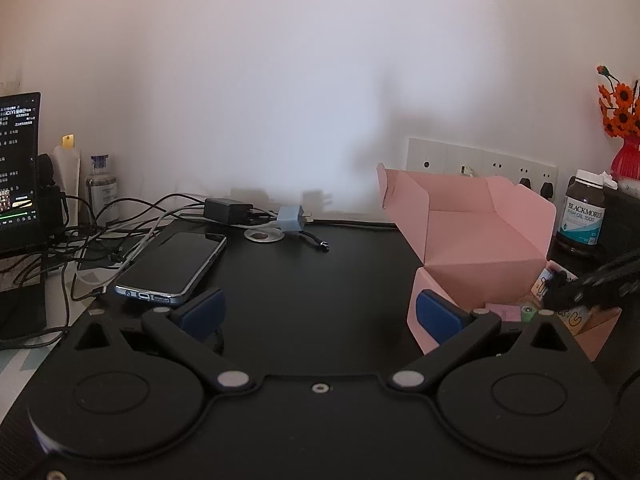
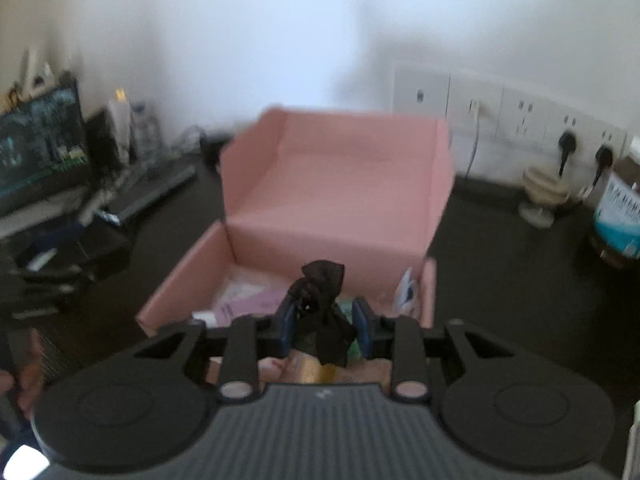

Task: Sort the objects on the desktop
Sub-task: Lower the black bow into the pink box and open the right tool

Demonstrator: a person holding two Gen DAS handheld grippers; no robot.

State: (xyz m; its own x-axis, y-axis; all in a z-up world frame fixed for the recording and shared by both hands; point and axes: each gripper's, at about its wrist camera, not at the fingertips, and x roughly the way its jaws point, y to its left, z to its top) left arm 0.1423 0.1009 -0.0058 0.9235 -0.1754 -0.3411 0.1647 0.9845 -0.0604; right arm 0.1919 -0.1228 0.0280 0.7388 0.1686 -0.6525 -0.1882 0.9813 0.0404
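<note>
My right gripper (image 2: 324,316) is shut on a small crumpled black fabric piece (image 2: 322,280), which sticks up between the blue pads. It hangs over the front edge of the open pink box (image 2: 340,184), which holds a purple card (image 2: 256,302), a white tube and other small items. The view is blurred by motion. My left gripper (image 1: 320,314) stands open and holds nothing, low over the black desk mat (image 1: 320,272), with the pink box (image 1: 480,232) just to its right. The right gripper's dark tip (image 1: 560,296) shows over the box at that view's right edge.
A phone (image 1: 172,268) lies left of the left gripper among tangled cables. A black adapter (image 1: 226,210) and a blue plug (image 1: 292,218) sit by the wall. A monitor (image 1: 18,168) stands far left. A fish-oil bottle (image 1: 582,212), orange flowers (image 1: 620,120) and wall sockets (image 1: 480,160) are at the right.
</note>
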